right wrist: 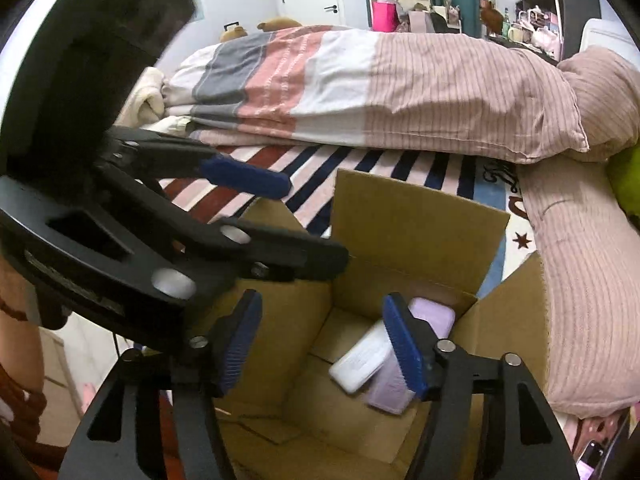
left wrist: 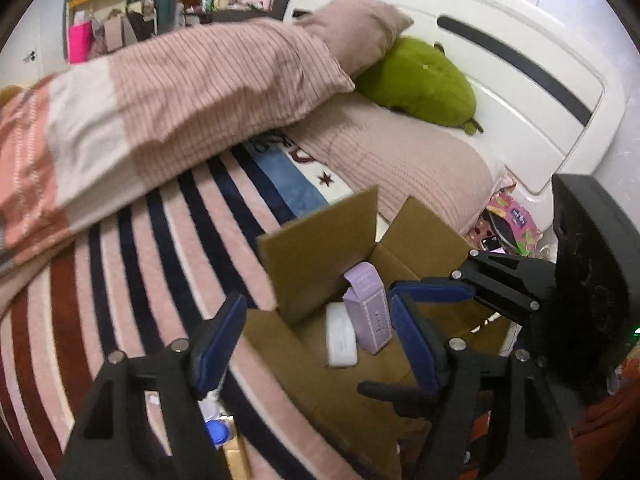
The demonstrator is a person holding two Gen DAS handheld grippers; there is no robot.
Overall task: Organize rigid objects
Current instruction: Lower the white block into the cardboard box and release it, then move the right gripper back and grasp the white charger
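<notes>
Cardboard box [right wrist: 420, 232] sat open on the bed, a lilac carton [left wrist: 370, 312] and white case [left wrist: 340, 334] lying inside. Left gripper [left wrist: 320, 344] and right gripper [right wrist: 324, 344] hung above it, jaws apart, empty. Withdrawing well probably meant lifting straight, clear of the flaps.

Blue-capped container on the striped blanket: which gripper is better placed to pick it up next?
Left, probably. The blue-capped container lies beside a finger of the open left gripper, outside the cardboard box. The right gripper hangs open over the box; its camera misses the container.
</notes>
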